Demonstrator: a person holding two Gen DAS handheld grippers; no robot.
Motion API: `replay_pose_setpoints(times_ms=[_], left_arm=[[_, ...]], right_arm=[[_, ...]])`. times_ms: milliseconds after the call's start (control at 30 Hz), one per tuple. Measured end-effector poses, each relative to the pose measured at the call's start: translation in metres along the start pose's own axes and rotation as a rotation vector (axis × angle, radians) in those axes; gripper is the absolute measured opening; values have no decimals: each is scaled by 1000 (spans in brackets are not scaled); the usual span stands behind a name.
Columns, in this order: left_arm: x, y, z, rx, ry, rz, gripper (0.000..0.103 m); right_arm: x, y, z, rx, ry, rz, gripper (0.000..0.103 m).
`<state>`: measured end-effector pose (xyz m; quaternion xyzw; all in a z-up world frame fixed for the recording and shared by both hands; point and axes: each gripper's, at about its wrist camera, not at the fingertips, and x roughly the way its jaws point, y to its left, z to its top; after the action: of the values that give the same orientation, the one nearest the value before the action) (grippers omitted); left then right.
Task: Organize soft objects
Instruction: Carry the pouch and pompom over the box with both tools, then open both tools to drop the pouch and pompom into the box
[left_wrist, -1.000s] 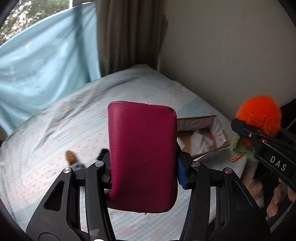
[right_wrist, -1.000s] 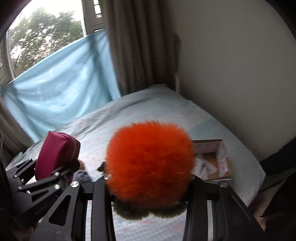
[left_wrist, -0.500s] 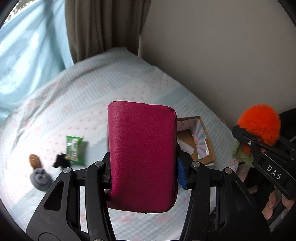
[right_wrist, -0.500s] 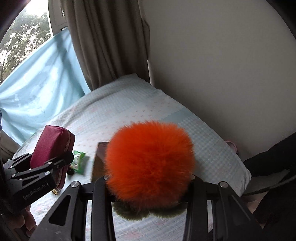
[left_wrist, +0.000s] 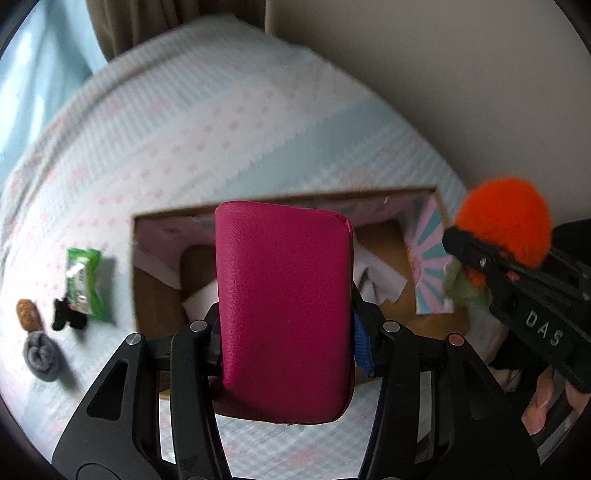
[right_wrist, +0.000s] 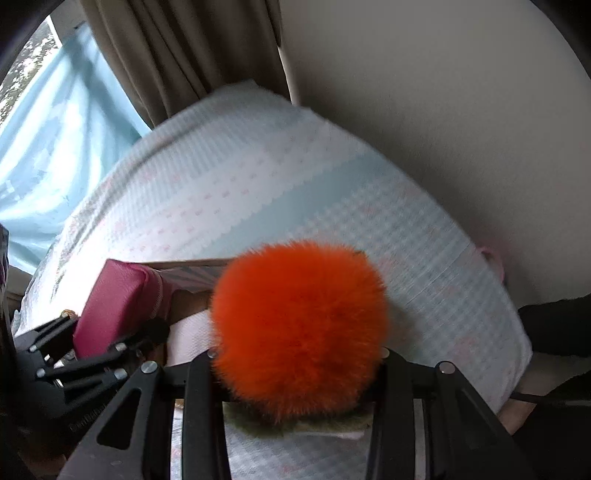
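Observation:
My left gripper (left_wrist: 286, 332) is shut on a magenta leather pouch (left_wrist: 284, 306), held upright over an open cardboard box (left_wrist: 155, 218) on the bed. My right gripper (right_wrist: 295, 354) is shut on a fluffy orange pom-pom (right_wrist: 299, 325) with green felt under it. In the left wrist view that pom-pom (left_wrist: 504, 221) hangs at the right, above the box's right end. In the right wrist view the pouch (right_wrist: 118, 302) and the left gripper (right_wrist: 140, 332) sit at the lower left, and the pom-pom hides most of the box. White paper lies inside the box.
Left of the box on the pale blue bedspread (left_wrist: 221, 122) lie a green packet (left_wrist: 83, 280), a small black item (left_wrist: 66, 319), a brown item (left_wrist: 27, 314) and a grey rolled sock (left_wrist: 42, 356). A beige wall and brown curtain (right_wrist: 184, 55) border the bed. A person's fingers (left_wrist: 543, 410) show at the right.
Both grippers have dropped and tilted down toward the bed. The box has grown larger and now lies right under the pouch. Both grips are unchanged.

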<state>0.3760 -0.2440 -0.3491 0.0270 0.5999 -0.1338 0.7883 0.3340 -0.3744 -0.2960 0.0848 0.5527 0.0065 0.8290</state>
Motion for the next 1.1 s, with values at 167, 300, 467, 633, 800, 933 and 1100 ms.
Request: replay_pose_setpoints(times_ms=[167,300,467,633,800,933,1100], left_arm=[[41,2,-12,2,104,7,46],[52,3,-17,-3,143,16,46],[41,2,-11,23,115,0,83],[34,5,-9,72,103,46,103],[28,12,-9,36,96,42,103],[19,12,-10,25,79,37,103],[-1,12,-13,26,44,35,103]], right_arm=[[42,-14,0,36,109,42,35],[58,-18,-1,46,146,60,35],[70,-22,6,73,166,86,45],[66,-23,11,107,147,142,102],[64,-21,9,102,139,151,102],[58,-22,8,111,118,165,102],[40,-16,7,89,92,160,102]])
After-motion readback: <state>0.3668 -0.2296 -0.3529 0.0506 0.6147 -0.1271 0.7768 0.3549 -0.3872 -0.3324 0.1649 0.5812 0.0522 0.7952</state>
